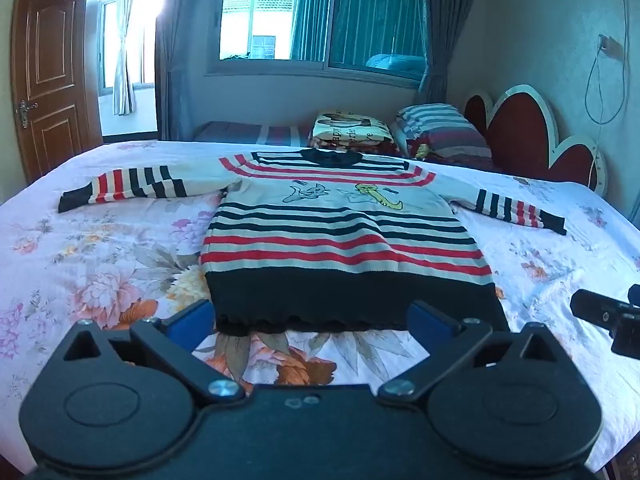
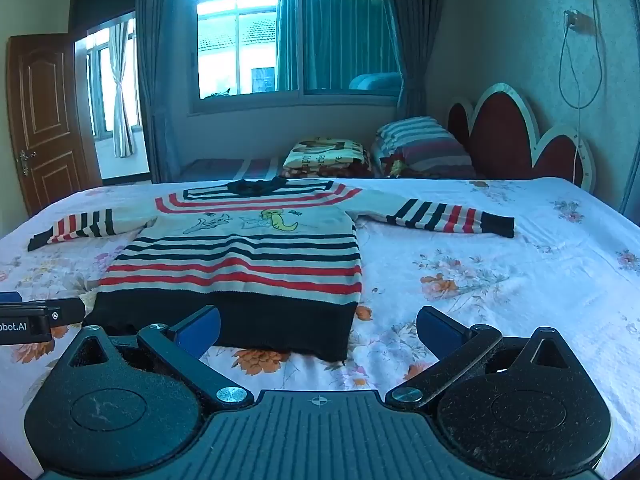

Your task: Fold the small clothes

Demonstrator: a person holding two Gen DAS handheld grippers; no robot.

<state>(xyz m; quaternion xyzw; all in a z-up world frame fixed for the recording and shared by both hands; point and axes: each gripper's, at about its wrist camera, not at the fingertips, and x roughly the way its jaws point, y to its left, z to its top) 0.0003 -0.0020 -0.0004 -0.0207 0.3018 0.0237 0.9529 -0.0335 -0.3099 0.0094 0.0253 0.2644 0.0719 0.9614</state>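
Floral bed sheet (image 1: 100, 248) is spread under a striped sweater (image 1: 340, 232) laid flat. Both the left claw (image 1: 312, 320) and right claw (image 2: 318, 326) are held spread, empty. "obot.AI" is read on the left claw in the right wrist view.

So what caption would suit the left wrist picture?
Open left gripper poised at the hem of a striped sweater spread flat on a floral bed sheet.

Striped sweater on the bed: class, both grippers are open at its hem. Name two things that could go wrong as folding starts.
1. The striped sweater lies on a loose floral bedsheet; the left gripper or right gripper might pinch sheet together with the hem.
2. Both sleeves are spread wide, so a sleeve may trail or bunch if the body is folded first.
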